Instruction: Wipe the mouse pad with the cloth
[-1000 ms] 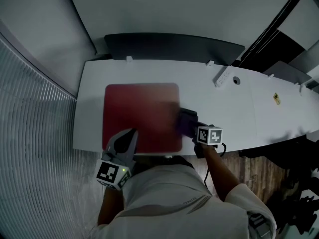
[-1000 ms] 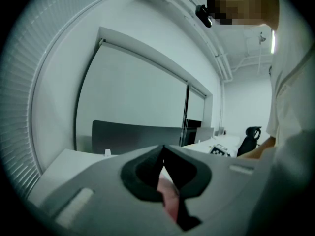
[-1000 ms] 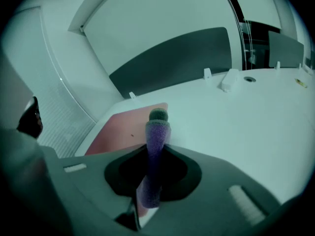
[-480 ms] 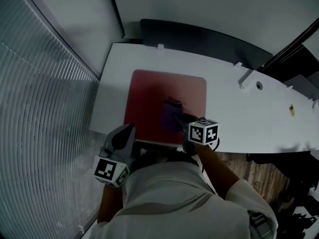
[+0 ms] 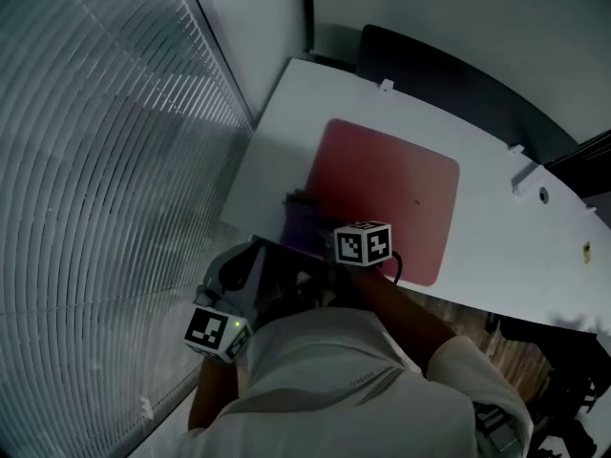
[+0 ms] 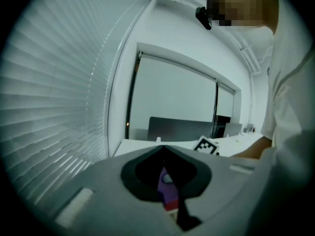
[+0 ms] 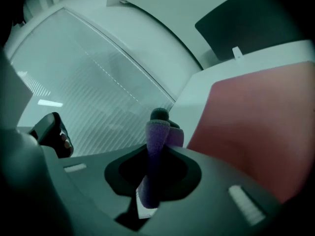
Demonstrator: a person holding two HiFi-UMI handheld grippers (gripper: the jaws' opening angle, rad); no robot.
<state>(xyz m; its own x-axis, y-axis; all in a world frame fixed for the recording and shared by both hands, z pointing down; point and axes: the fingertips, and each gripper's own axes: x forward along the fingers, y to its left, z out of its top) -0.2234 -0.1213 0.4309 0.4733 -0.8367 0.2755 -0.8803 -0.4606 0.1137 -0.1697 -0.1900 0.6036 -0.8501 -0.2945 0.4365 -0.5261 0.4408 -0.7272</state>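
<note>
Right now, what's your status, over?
Right gripper shut on purple cloth at mouse pad edge. Left gripper shut, empty, near the body. Nothing else on pad.

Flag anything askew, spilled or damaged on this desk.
Nothing stands out. The red mouse pad lies flat, square to the desk; the right gripper holds the purple cloth at its edge.
</note>
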